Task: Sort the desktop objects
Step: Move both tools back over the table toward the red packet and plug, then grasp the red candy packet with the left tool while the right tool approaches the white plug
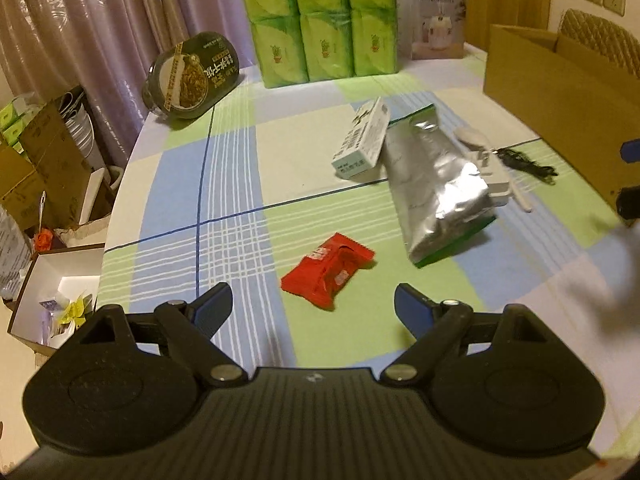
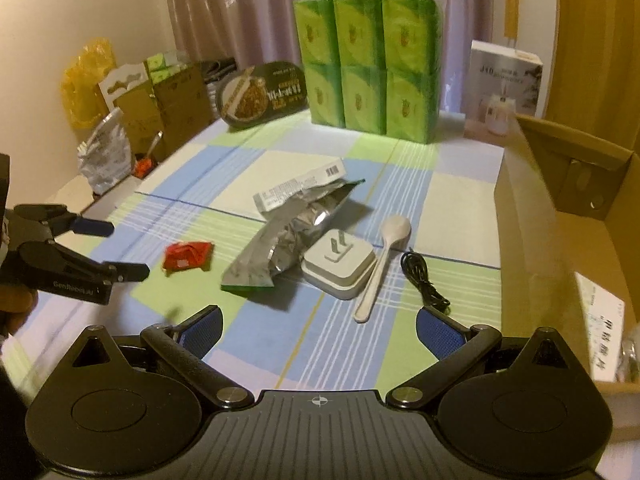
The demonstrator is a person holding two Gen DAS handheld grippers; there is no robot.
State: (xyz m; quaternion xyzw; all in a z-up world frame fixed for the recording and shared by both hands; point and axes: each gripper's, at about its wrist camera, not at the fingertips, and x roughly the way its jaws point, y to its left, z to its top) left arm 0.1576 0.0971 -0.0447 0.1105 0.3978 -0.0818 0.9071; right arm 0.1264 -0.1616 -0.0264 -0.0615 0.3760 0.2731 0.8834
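Lining up the spread left hand-held gripper (image 1: pixel 313 305) over the crinkled red foil snack packet (image 1: pixel 328 274).
Straddle its short sides squarely, near the table's (image 1: pixel 240 152) left edge; right hand-held gripper (image 2: pixel 319 330) also spread, empty.

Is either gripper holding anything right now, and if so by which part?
Nothing is held. The left gripper is open above the red crinkled snack packet, and the right gripper is open and empty.

The left gripper (image 1: pixel 313 310) hangs wide open above the checked tablecloth (image 1: pixel 240 184), a red snack packet (image 1: pixel 328 274) just beyond its fingertips; farther right lie a silver foil bag (image 1: pixel 436 188) and a white carton (image 1: pixel 362 140)
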